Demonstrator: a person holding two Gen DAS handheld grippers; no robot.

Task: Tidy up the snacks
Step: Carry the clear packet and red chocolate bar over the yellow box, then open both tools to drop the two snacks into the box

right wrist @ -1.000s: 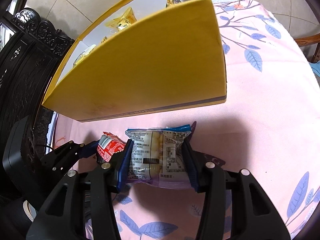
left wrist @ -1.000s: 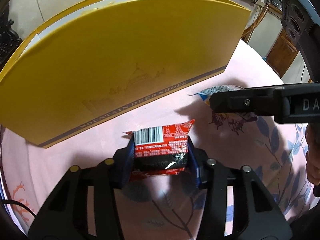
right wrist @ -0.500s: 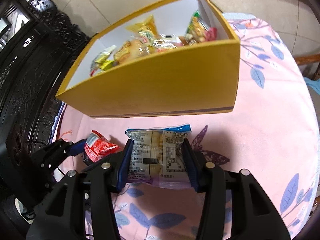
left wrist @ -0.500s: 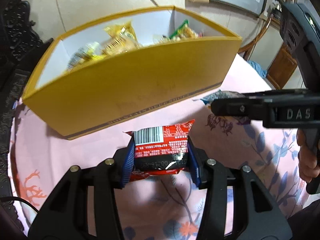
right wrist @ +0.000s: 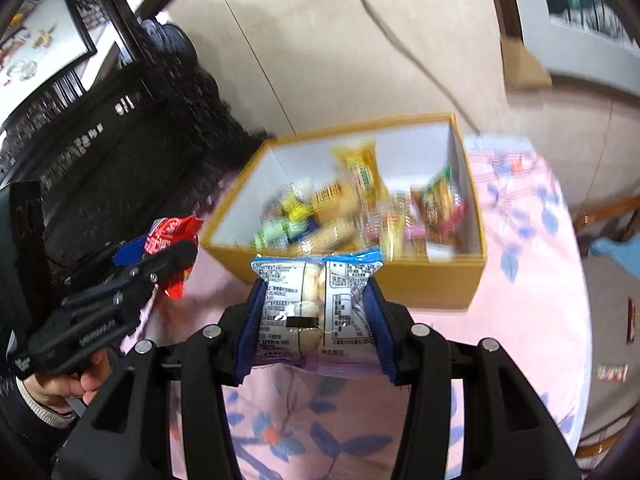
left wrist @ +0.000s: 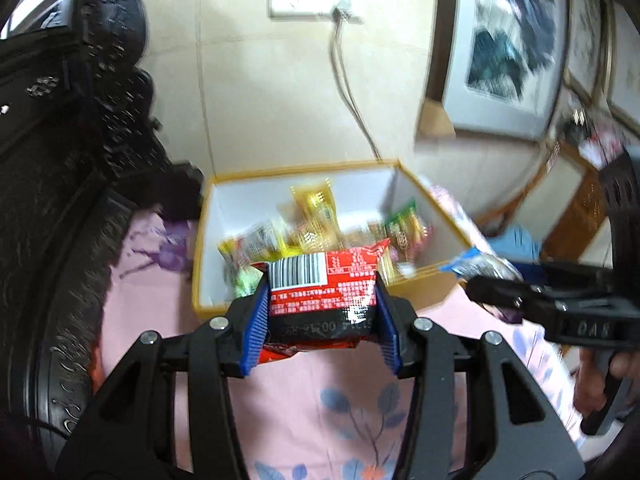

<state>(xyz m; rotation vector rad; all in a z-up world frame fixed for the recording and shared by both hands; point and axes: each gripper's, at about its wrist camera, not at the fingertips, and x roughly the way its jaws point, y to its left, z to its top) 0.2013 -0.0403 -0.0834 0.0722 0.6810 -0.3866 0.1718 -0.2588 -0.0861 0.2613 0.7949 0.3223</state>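
Both packets now ride higher than a second ago: the yellow box, whose outer wall filled both views then, sits lower in view and shows its white inside and the snacks heaped there.

From the left wrist view, I see my left hand-held gripper (left wrist: 320, 316) clamped on the red snack packet (left wrist: 324, 292), its blue pads (left wrist: 254, 328) pressing the packet's two sides, barcode face up. The packet hangs clear of the pink flowered counter (left wrist: 320, 412) and overlaps the near wall of the yellow box (left wrist: 424, 296) in this view (I cannot tell whether it is actually over the box). Inside the box lie the mixed snack packets (left wrist: 316, 220), yellow, green and clear ones, blurred. At the right edge the right hand-held gripper (left wrist: 492, 292) reaches in sideways with a blue-edged packet end at its tip, and a hand (left wrist: 600, 376) holds its grip.

From the right wrist view, my right hand-held gripper (right wrist: 316, 320) is closed on the clear biscuit packet (right wrist: 316, 304), printed back facing the camera, blue seal at the top, pads against both sides. It too is off the counter (right wrist: 520, 320), in front of the near wall of the box (right wrist: 432, 284). The snacks in the box (right wrist: 360, 212) fill its floor. At the left the left hand-held gripper (right wrist: 160, 256) holds the red packet (right wrist: 172, 236) up, just beside the box's left corner, with a hand (right wrist: 68, 384) and a pale cuff below it. Dark carved furniture (right wrist: 120, 140) stands behind.
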